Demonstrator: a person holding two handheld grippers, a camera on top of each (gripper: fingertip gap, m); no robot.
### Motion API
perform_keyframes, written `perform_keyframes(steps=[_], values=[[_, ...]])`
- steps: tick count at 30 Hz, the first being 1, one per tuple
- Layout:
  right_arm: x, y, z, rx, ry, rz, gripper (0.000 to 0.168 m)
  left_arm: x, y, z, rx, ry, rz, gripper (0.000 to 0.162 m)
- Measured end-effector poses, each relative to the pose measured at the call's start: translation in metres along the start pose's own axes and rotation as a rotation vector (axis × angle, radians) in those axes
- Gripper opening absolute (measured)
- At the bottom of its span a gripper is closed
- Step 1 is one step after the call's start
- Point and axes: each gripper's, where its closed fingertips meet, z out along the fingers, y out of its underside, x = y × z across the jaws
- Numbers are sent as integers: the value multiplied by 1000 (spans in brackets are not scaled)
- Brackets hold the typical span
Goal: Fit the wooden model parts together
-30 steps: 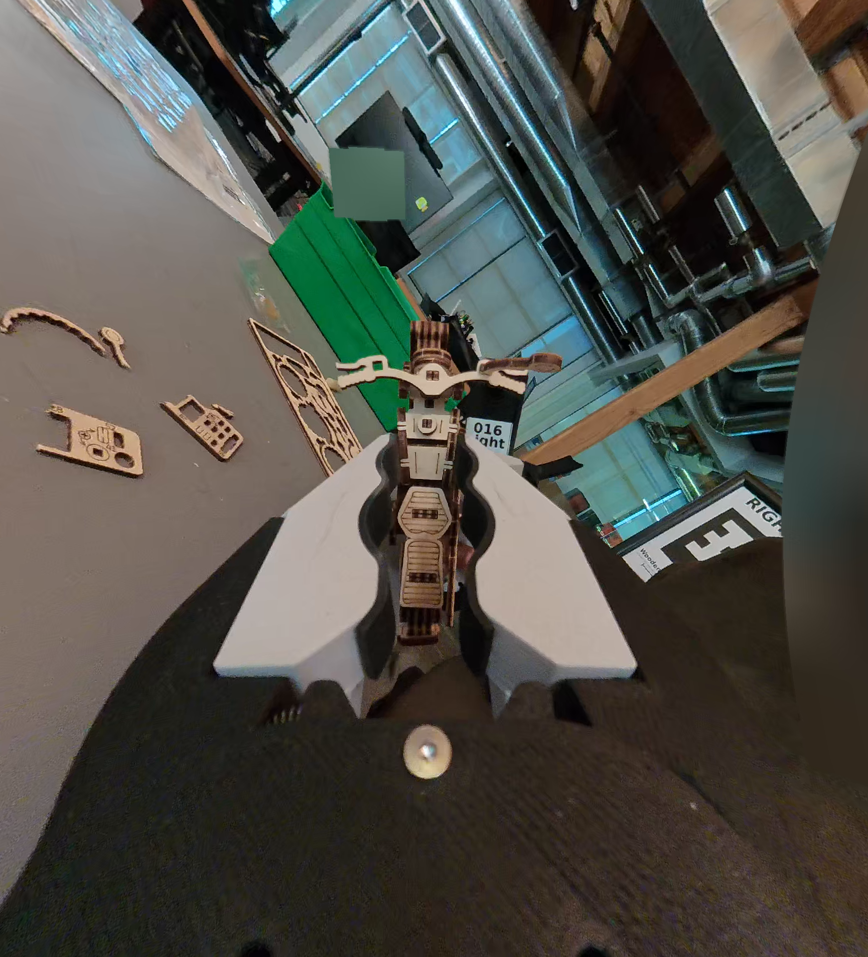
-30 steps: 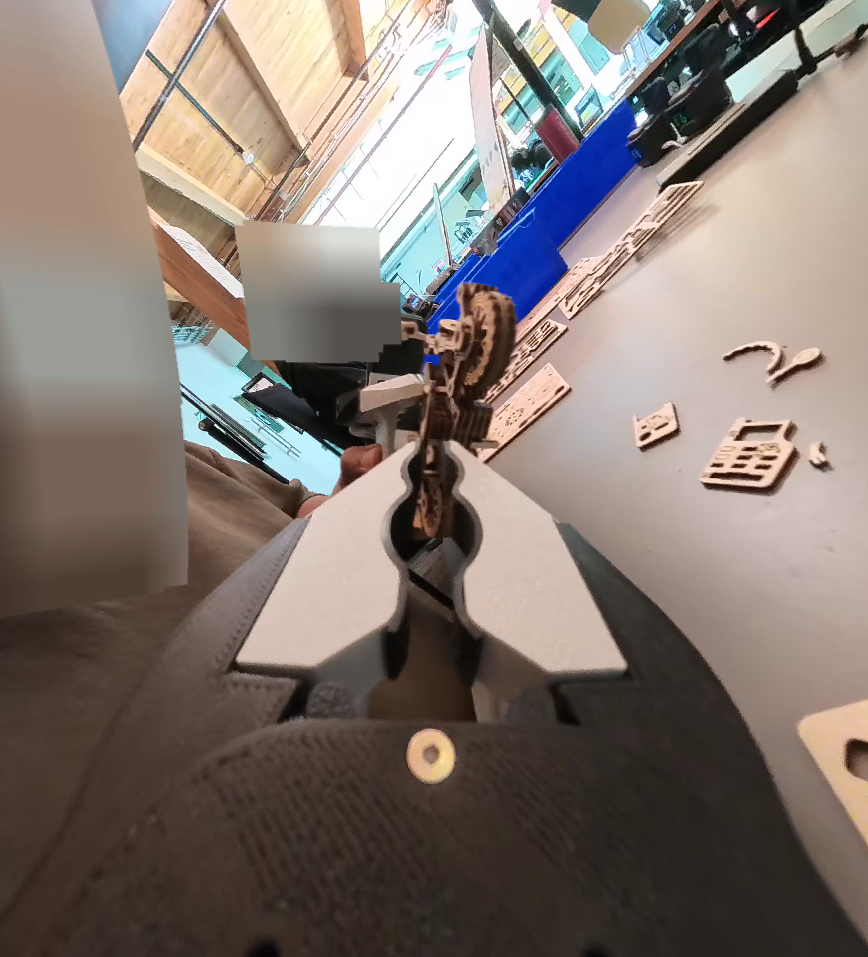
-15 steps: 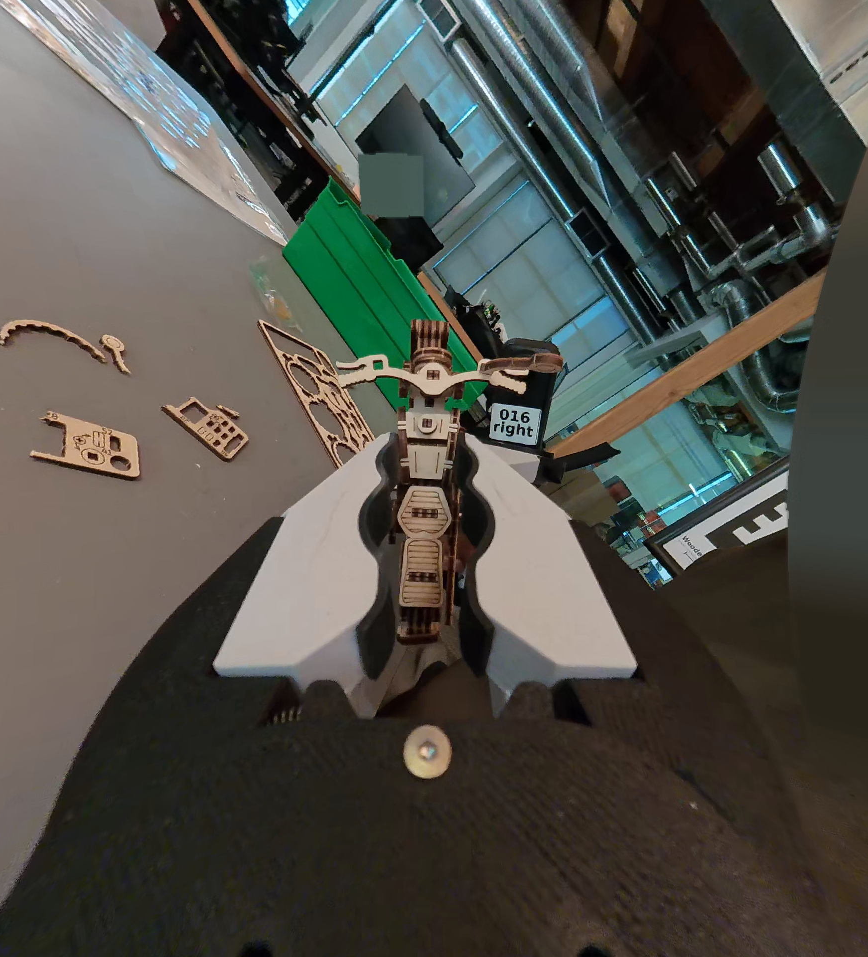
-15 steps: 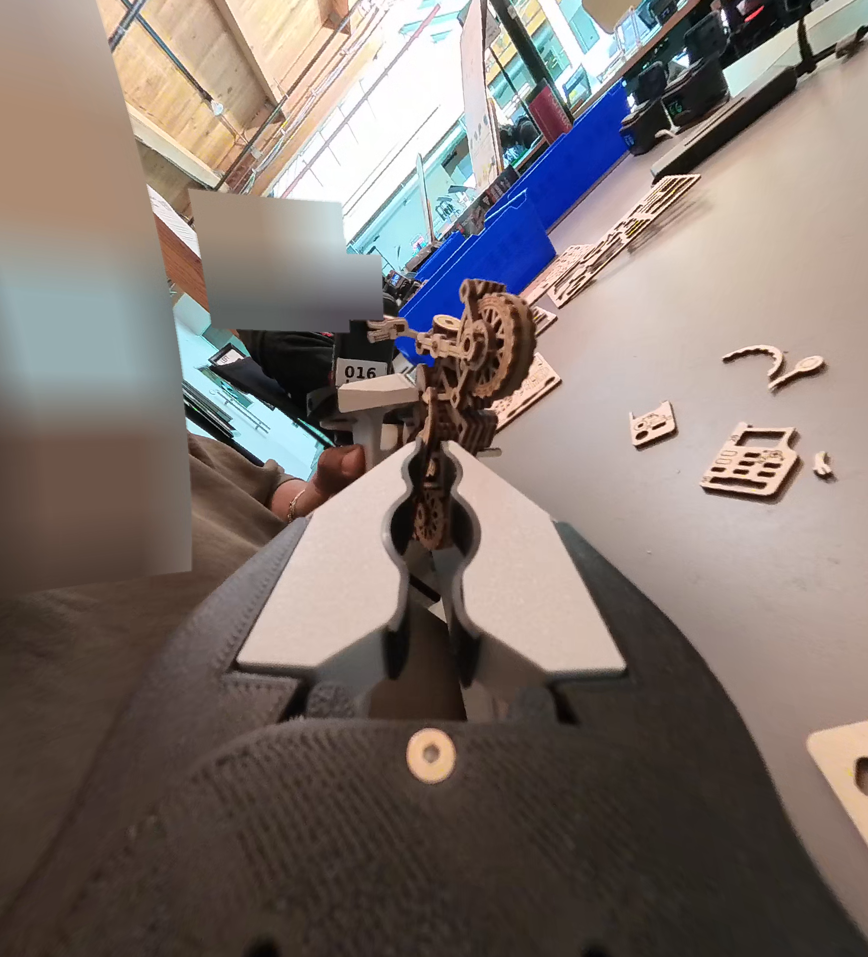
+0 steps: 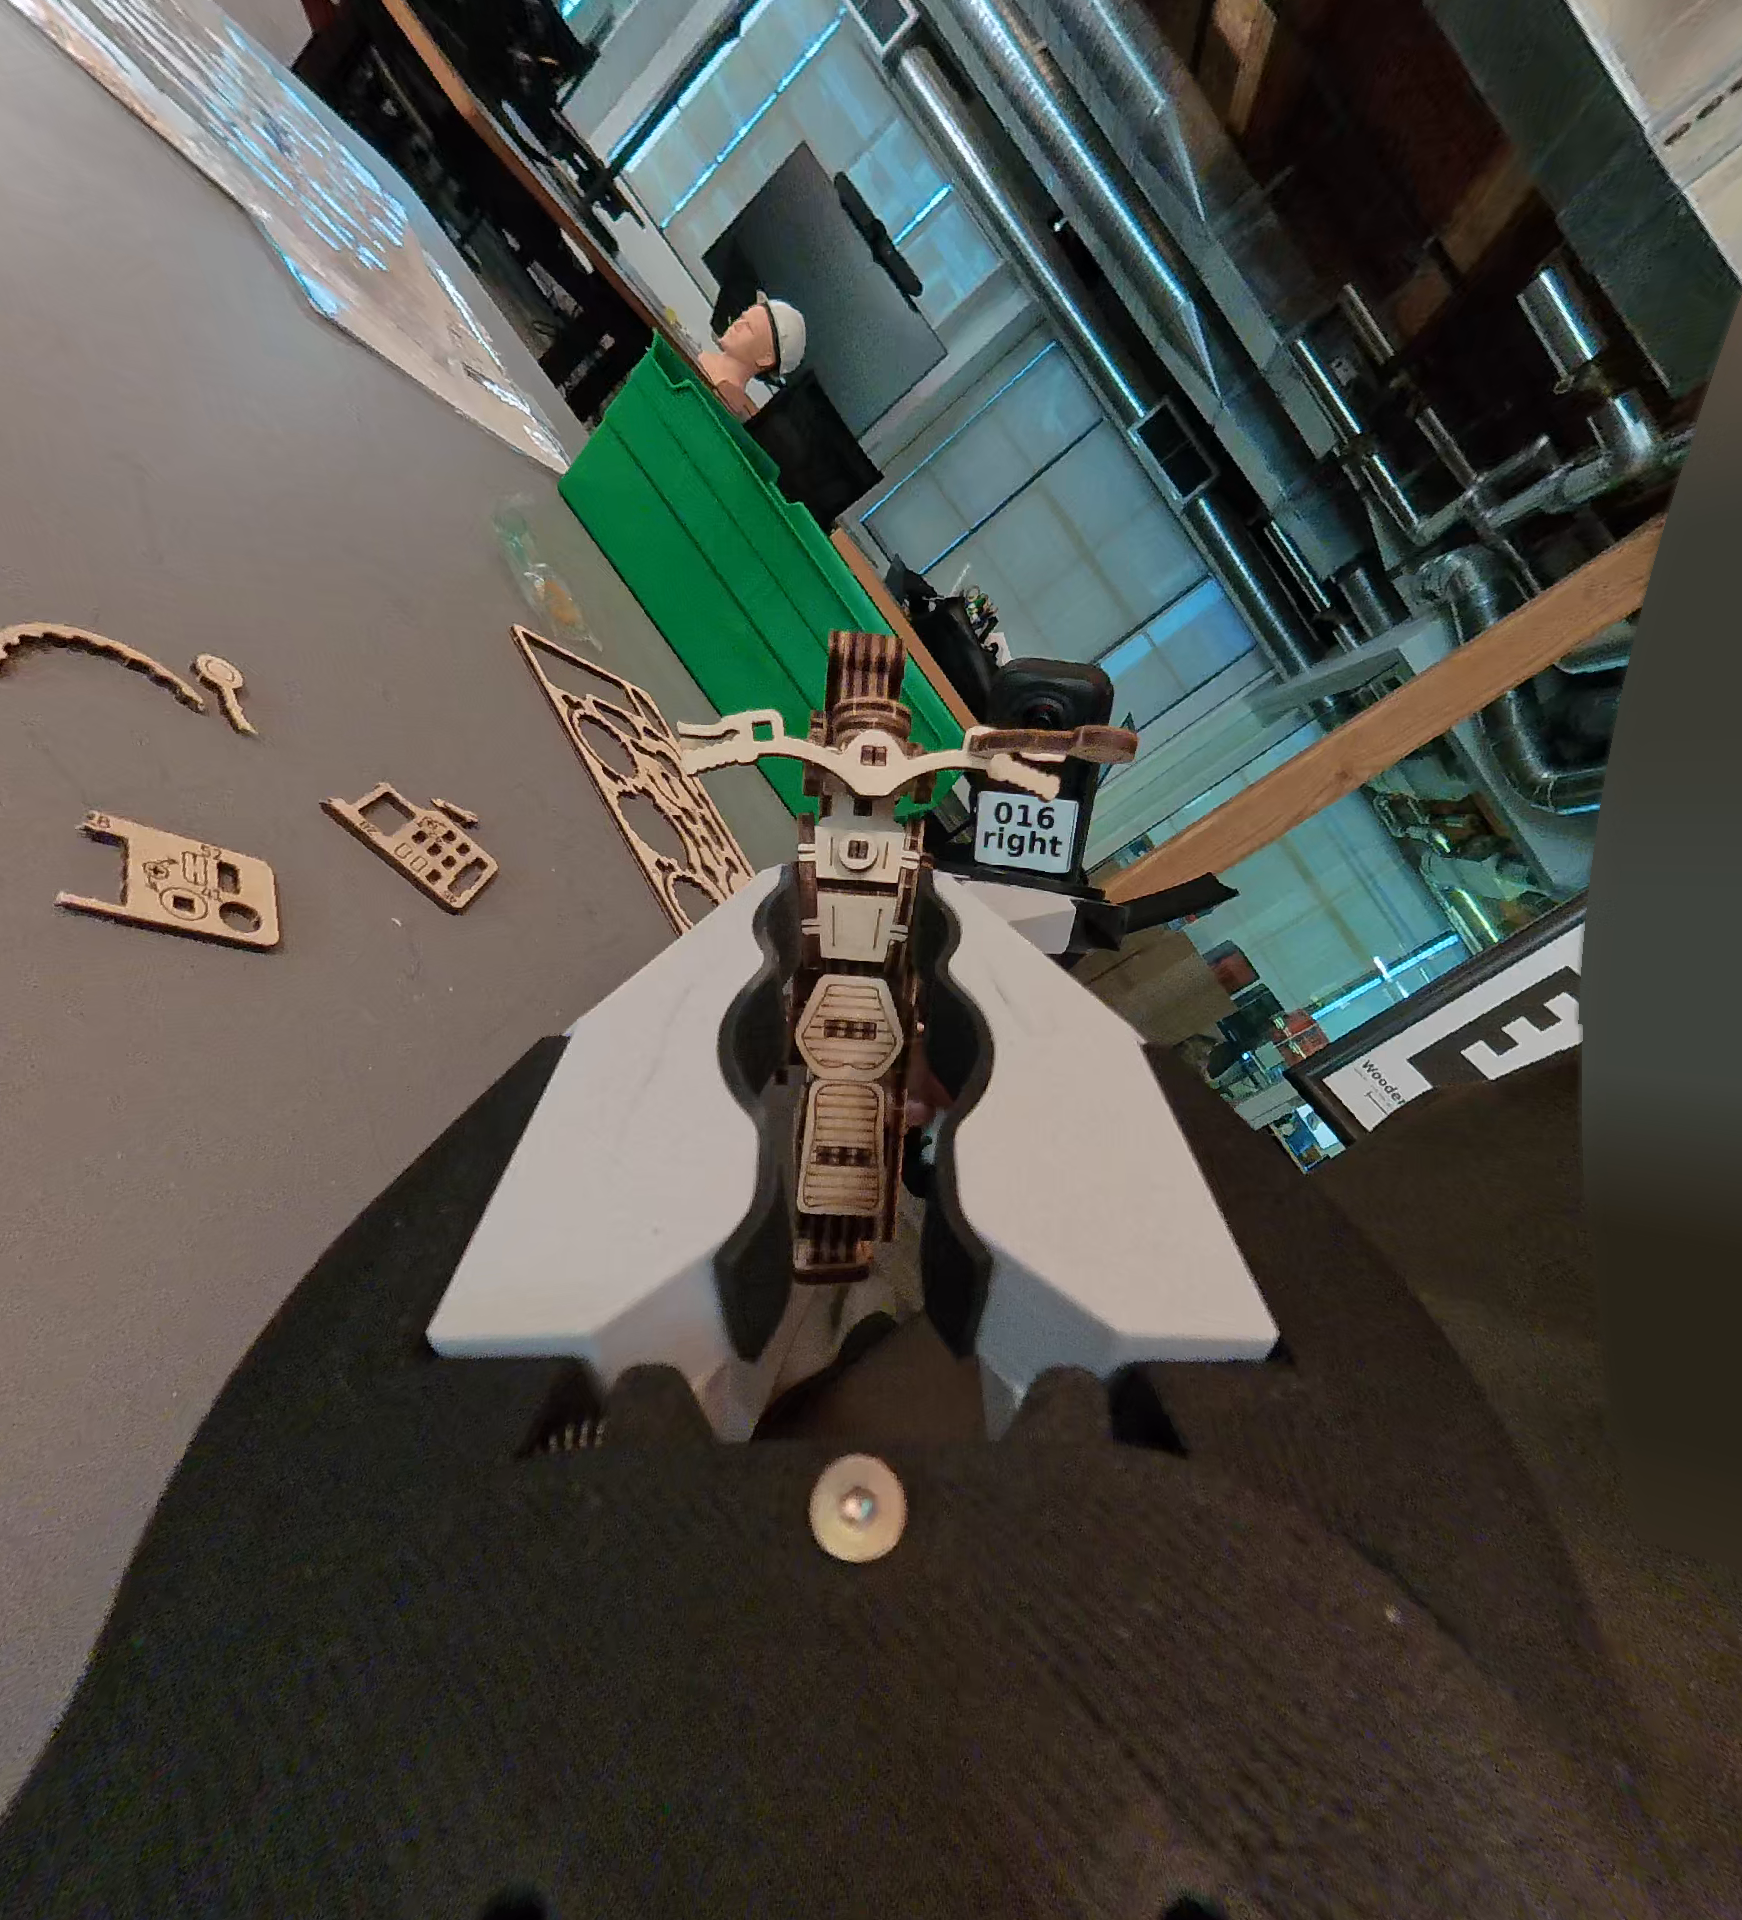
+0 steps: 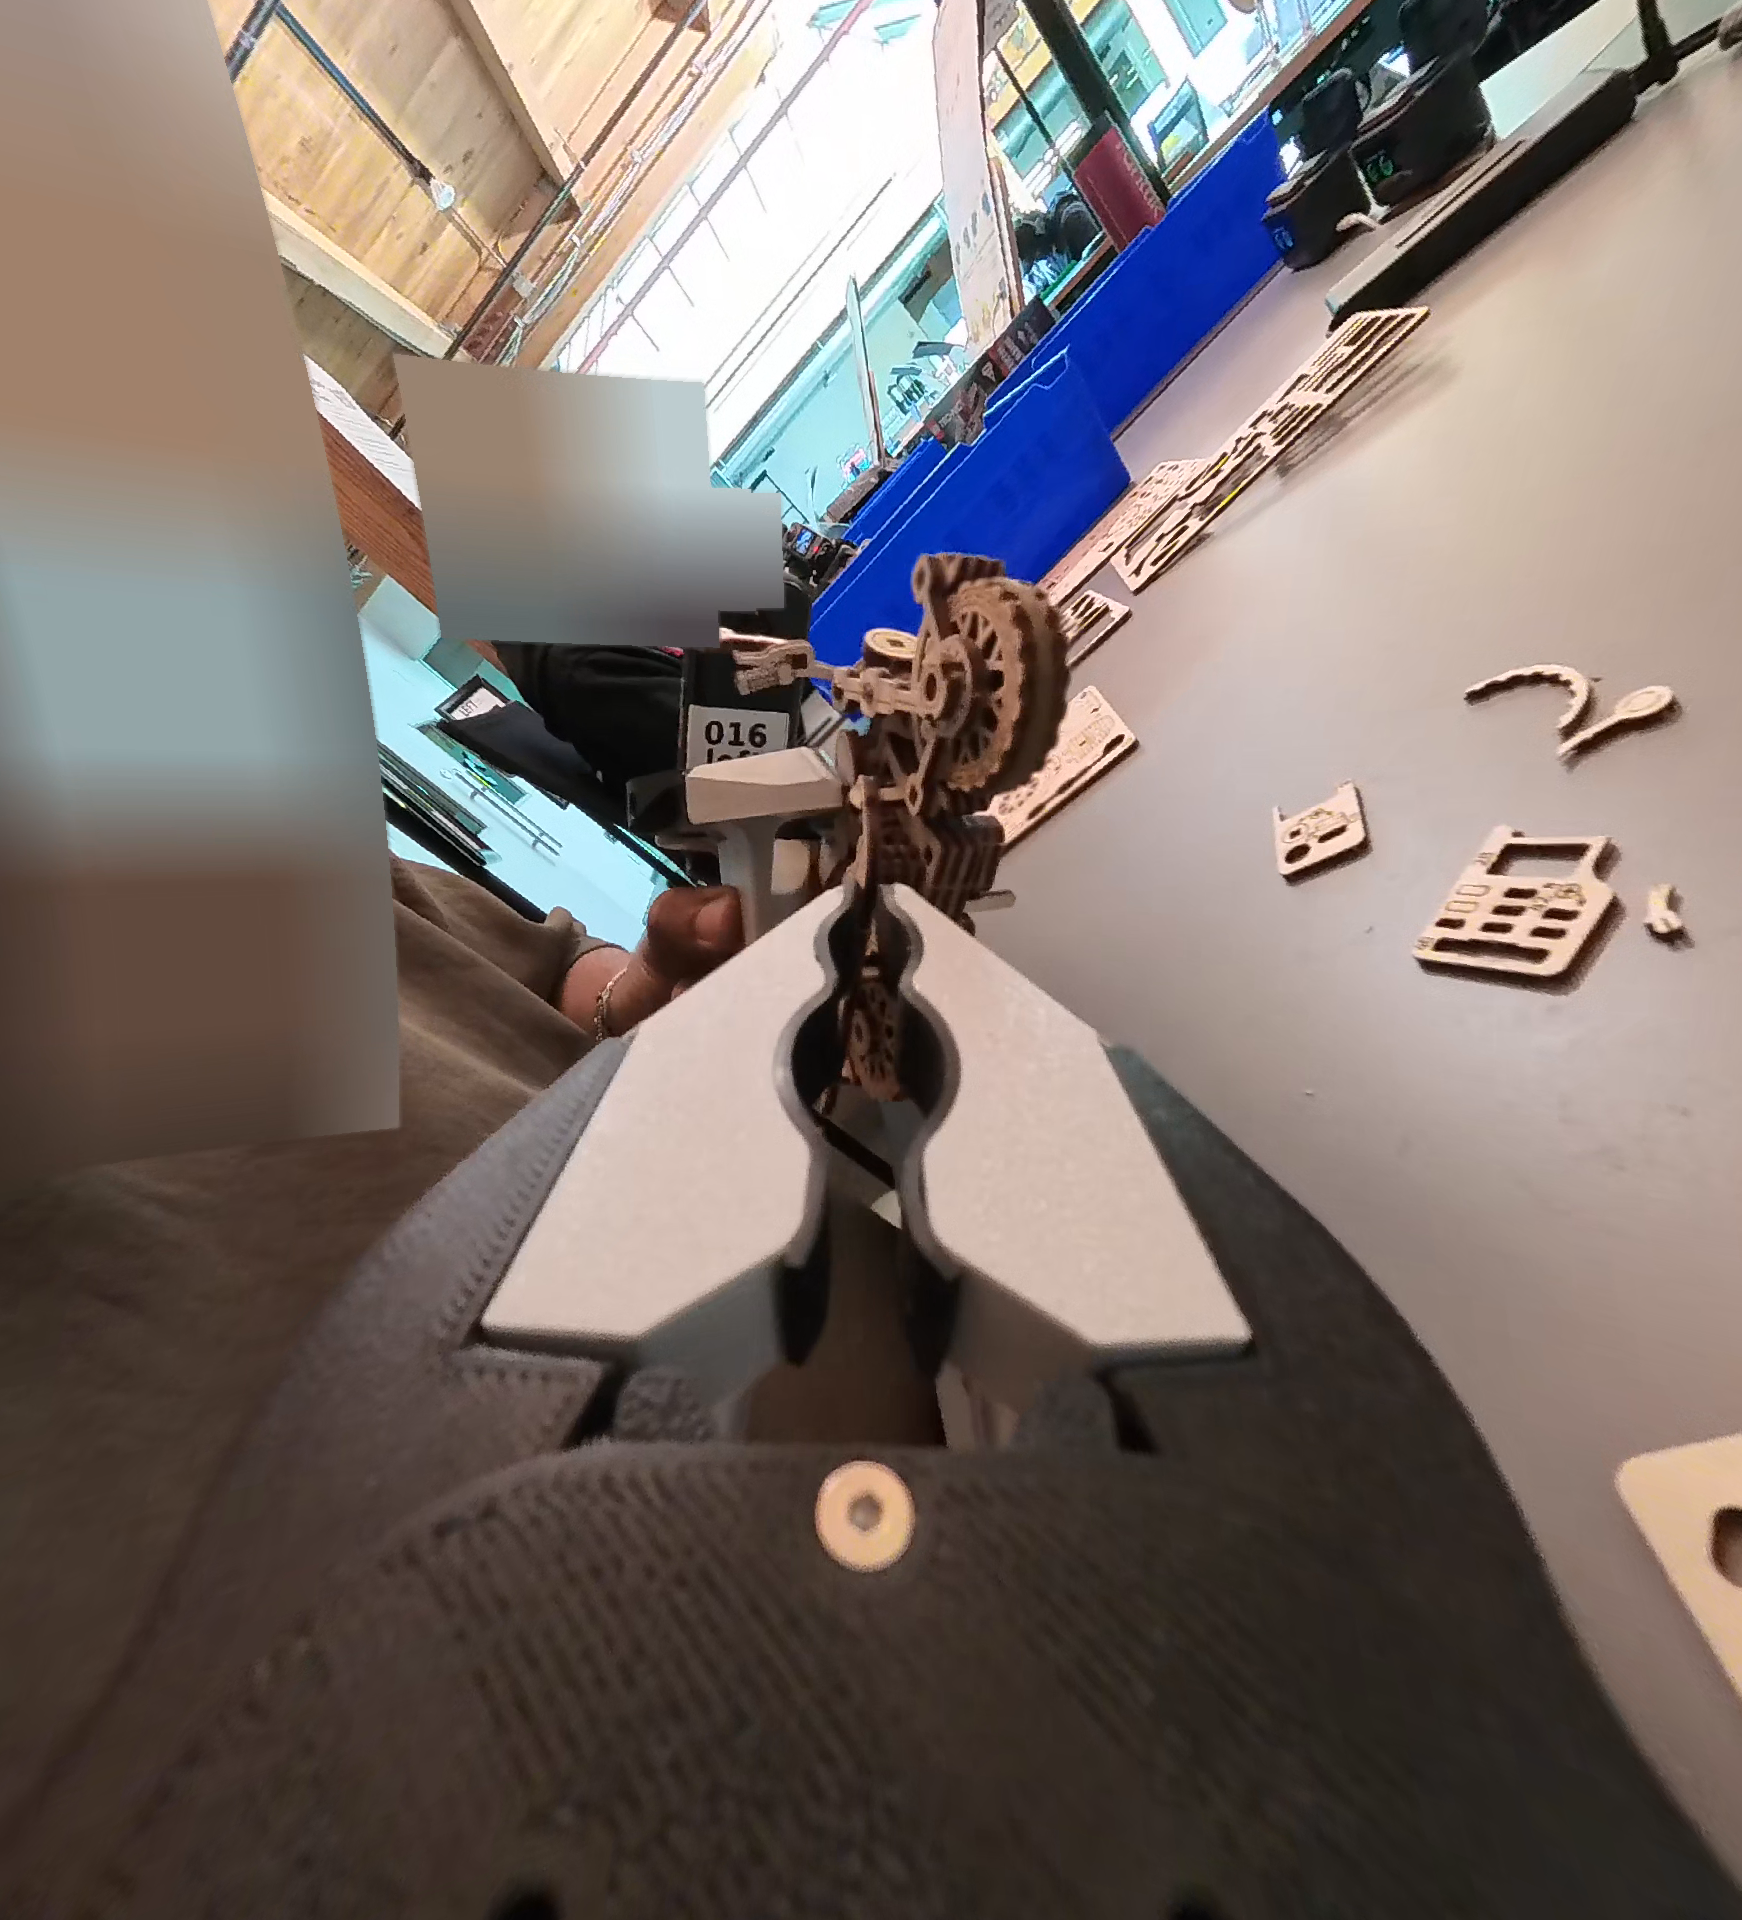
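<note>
A wooden motorcycle model (image 5: 851, 997) is held off the grey table (image 5: 119, 1091). My left gripper (image 5: 851, 883) is shut on its body, seat and handlebars facing the camera. In the right wrist view the model (image 6: 960, 707) shows side-on with its front wheel up. My right gripper (image 6: 862, 899) is shut on the model's lower part. The left gripper (image 6: 753, 800) shows behind the model there, and the right gripper (image 5: 1038, 831) shows behind the handlebar in the left wrist view. Loose flat wooden parts (image 5: 176, 883) (image 6: 1516, 914) lie on the table.
A cut-out wooden sheet (image 5: 638, 769) and a green bin (image 5: 701, 540) lie beyond the loose parts. More sheets (image 6: 1262, 457) lie by blue bins (image 6: 1033, 488). Another sheet (image 6: 1740, 1579) lies near the right gripper. A person's hand (image 6: 690, 935) holds the left gripper. Left and right tips are no more than a few centimetres apart.
Both grippers keep hold of the model. The model has turned a little, so its front wheel shows more in the right wrist view. The right gripper now shows fully behind the handlebar.
</note>
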Motion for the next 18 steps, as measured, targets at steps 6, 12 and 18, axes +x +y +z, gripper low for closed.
perform_keyframes(steps=[6,12,18], values=[[2,-3,0,33,8,18,6,1,0,0,2,-3,9,19],[1,-3,0,20,16,13,4,2,0,0,11,-22,56,19],[2,-1,-1,13,18,26,3,2,1,1,10,-32,67,19]])
